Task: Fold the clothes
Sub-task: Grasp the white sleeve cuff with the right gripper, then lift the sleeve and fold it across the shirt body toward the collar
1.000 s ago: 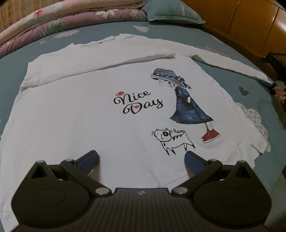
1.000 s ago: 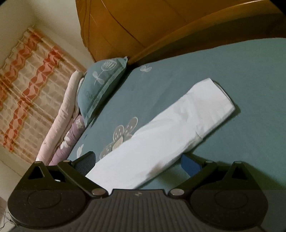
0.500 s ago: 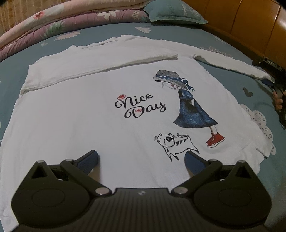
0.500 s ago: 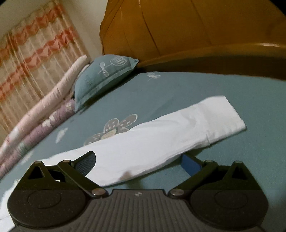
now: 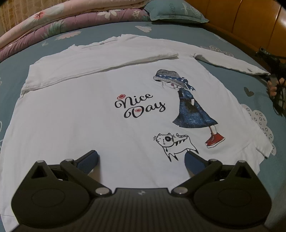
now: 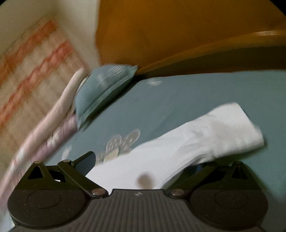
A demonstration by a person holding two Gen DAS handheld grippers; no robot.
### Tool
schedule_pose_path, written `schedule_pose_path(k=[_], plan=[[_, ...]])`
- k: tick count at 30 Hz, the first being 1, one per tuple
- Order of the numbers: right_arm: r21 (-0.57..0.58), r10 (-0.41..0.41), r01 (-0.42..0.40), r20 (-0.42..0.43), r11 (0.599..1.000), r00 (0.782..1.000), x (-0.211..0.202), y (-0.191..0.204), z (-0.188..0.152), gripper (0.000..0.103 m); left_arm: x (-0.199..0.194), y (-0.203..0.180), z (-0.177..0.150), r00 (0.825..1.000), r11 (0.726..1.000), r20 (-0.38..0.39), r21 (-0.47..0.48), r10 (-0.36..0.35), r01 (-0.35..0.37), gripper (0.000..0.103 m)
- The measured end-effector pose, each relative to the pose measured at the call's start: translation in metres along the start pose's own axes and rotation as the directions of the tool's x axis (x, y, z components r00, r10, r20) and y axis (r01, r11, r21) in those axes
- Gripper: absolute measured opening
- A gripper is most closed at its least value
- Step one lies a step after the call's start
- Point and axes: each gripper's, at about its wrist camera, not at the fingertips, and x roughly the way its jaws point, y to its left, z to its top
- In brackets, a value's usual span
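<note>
A white long-sleeved shirt (image 5: 89, 116) with a "Nice Day" print lies flat on the teal bed. Its one sleeve (image 5: 100, 60) is folded across the chest. The other sleeve (image 5: 228, 62) stretches out to the right, where my right gripper (image 5: 271, 71) and a hand sit at the cuff. My left gripper (image 5: 141, 158) hovers open over the shirt's lower part, holding nothing. In the right wrist view, my right gripper (image 6: 143, 164) stands wide open with the sleeve (image 6: 205, 139) lying between the jaws and draped over the right finger, which is mostly hidden. The view is blurred.
A teal pillow (image 5: 175, 12) and rolled floral quilts (image 5: 53, 19) lie along the far side of the bed. A wooden headboard (image 5: 250, 23) runs along the right. A striped curtain (image 6: 26, 71) hangs beyond the quilts. Bare sheet (image 6: 196, 92) surrounds the sleeve.
The right wrist view has swung and blurred, and the sleeve now lies over the right finger instead of beside it. The left gripper has barely shifted.
</note>
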Motion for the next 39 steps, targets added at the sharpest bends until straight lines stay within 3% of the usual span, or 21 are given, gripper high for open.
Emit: schedule_pose_path(k=[7, 12, 16, 29, 39], plan=[[0.048, -0.02, 0.019, 0.025, 0.999, 0.999, 0.016, -0.006, 0.017, 0.103, -0.003, 0.002, 0.004, 1.0, 1.0, 0.007, -0.003, -0.009, 0.009, 0.102], [0.064, 0.073, -0.074, 0.023, 0.995, 0.997, 0.007, 0.008, 0.019, 0.103, -0.008, 0.006, 0.002, 1.0, 1.0, 0.016, -0.011, -0.016, 0.016, 0.102], [0.064, 0.087, -0.089, 0.033, 0.994, 0.996, 0.001, 0.024, 0.025, 0.103, -0.017, 0.009, 0.002, 0.999, 1.0, 0.032, -0.004, -0.03, 0.03, 0.102], [-0.048, 0.101, -0.102, -0.022, 0.994, 0.995, 0.0, 0.102, 0.028, 0.103, -0.036, 0.025, 0.006, 0.984, 0.976, -0.01, 0.129, -0.177, 0.177, 0.102], [-0.134, 0.125, -0.136, -0.092, 0.982, 0.988, 0.012, 0.172, 0.024, 0.103, -0.045, 0.045, 0.006, 0.98, 0.953, -0.025, 0.226, -0.2, 0.2, 0.102]])
